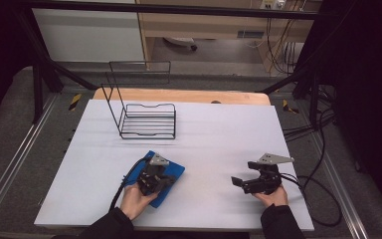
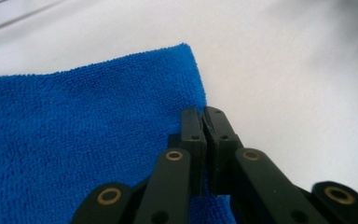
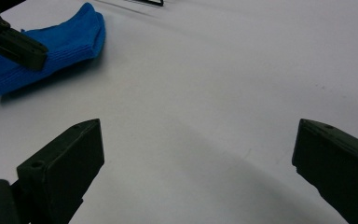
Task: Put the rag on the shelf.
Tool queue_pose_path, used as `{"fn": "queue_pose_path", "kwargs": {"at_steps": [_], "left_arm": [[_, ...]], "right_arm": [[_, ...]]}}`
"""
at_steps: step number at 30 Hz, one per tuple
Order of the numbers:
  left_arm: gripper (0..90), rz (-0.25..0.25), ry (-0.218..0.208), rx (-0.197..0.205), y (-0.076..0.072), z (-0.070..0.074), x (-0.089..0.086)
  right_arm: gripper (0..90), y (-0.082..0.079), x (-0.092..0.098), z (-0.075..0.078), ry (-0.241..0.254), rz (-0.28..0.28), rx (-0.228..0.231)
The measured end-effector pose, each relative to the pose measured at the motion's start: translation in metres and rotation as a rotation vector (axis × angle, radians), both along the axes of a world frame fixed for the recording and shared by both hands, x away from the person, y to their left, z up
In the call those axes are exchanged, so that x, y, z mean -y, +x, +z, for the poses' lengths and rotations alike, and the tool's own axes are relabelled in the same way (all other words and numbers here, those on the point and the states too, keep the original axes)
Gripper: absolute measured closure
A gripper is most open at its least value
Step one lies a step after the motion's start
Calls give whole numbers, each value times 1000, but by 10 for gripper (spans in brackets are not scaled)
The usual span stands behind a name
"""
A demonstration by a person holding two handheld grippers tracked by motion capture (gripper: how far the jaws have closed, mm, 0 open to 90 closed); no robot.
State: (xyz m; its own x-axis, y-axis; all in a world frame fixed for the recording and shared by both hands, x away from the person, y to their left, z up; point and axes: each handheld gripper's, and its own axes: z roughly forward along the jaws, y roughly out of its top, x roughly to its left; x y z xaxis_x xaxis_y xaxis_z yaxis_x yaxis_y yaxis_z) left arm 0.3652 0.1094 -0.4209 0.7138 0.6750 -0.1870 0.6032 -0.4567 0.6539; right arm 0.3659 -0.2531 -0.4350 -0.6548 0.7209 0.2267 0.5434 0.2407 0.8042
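A blue cloth (image 1: 175, 171) lies on the white table (image 1: 219, 129) near its front, left of centre. My left gripper (image 1: 165, 180) rests over it, held in a hand. In the left gripper view its jaws (image 2: 204, 112) are pressed together right at the cloth's (image 2: 74, 130) side edge, which runs in between them. The right gripper view shows the cloth (image 3: 70, 37) bunched and slightly raised, with a shadow under it and the left gripper (image 3: 28, 49) in front. My right gripper (image 1: 243, 173) sits at the front right, open over bare table (image 3: 198, 140), nothing between its jaws.
A black wire rack (image 1: 146, 122) stands on the far left part of the table, behind the cloth. A wooden board (image 1: 179, 95) sits along the far edge. Cables (image 1: 318, 194) trail off the right side. Bare white surface lies between the two grippers.
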Motion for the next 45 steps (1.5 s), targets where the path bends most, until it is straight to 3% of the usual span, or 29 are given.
{"fn": "queue_pose_path", "kwargs": {"at_steps": [8, 10, 12, 13, 15, 20, 26, 29, 34, 38, 41, 43, 45], "left_arm": [[849, -1, 2, 2, 6, -13, 20], [804, -25, -13, 7, 6, -12, 18], [678, -29, -35, 18, 5, -7, 14], [678, -34, -38, 26, 5, -3, 11], [589, -45, -31, 52, 4, 5, 3], [415, -12, 71, 176, -2, 22, -28], [329, 72, 130, 200, -3, 24, -73], [287, 107, 154, 172, 0, 19, -92], [346, 113, 124, 98, 0, 6, -114], [467, 117, 119, 53, 2, -7, -118], [511, 113, 111, 15, 4, -12, -120], [582, 114, 108, 8, 3, -13, -119], [599, 115, 114, 12, 2, -13, -118]], "right_arm": [[27, -1, -3, 0, -14, 8, 12], [26, -1, -4, 0, -22, 14, 15], [26, -1, -5, 0, -26, 13, 20], [26, -1, -5, 0, -26, 13, 20], [26, -2, -5, 1, -22, 14, 21], [27, -3, -9, 2, -39, 17, 43], [32, -4, -19, 1, -54, 30, 34], [51, -3, -30, 1, -40, 28, 32], [75, -2, -46, 3, -33, 37, 22], [102, 3, -71, 2, -37, 49, -6], [126, 4, -82, 2, -51, 49, -10], [165, 5, -98, 3, -59, 62, -10], [171, 6, -103, 3, -60, 62, -4]]}}
